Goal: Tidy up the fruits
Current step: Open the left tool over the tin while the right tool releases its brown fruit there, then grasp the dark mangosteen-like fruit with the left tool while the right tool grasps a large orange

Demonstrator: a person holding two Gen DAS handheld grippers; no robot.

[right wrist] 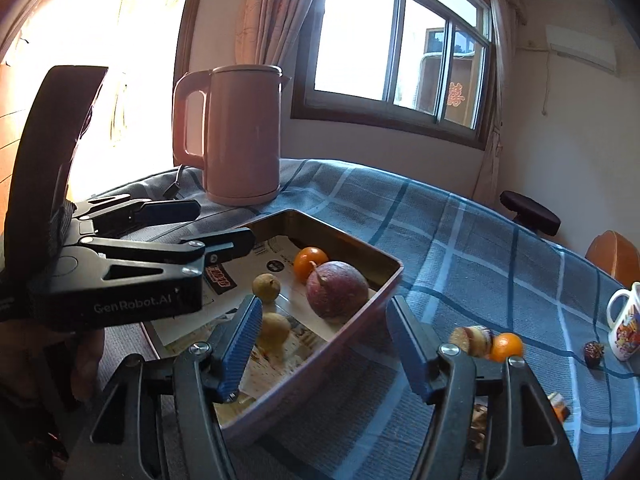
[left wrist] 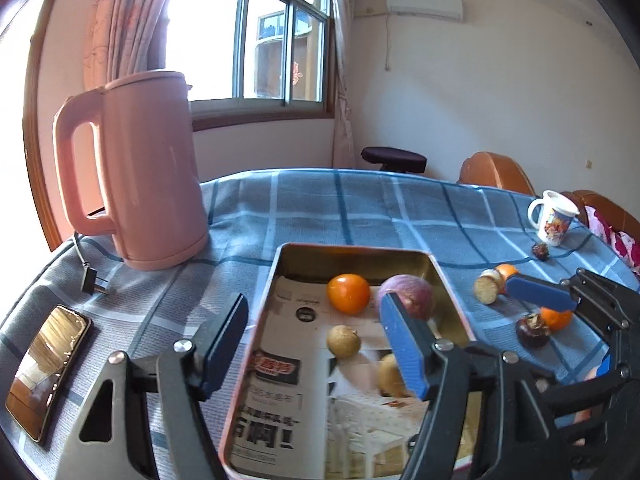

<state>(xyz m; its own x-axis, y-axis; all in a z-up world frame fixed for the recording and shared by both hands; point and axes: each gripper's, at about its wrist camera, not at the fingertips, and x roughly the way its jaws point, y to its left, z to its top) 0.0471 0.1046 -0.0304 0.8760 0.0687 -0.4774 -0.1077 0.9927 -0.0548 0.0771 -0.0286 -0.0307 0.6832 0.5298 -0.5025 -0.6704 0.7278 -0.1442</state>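
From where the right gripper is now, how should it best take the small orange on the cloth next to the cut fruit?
Grip the small orange across its round middle, coming from above. The cut fruit sits close on its left, so I would set the fingers on the near and far sides, not left and right. The right gripper is open and holds nothing.

Two close wrist views angled down, sharing tray point(left wrist: 256, 344) and kettle point(right wrist: 240, 136).

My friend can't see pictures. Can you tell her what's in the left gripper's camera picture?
A metal tray on a blue checked tablecloth holds an orange, a purple fruit and two small brown fruits. The open left gripper hovers over it. A pink kettle stands left; more fruit and a mug sit right.
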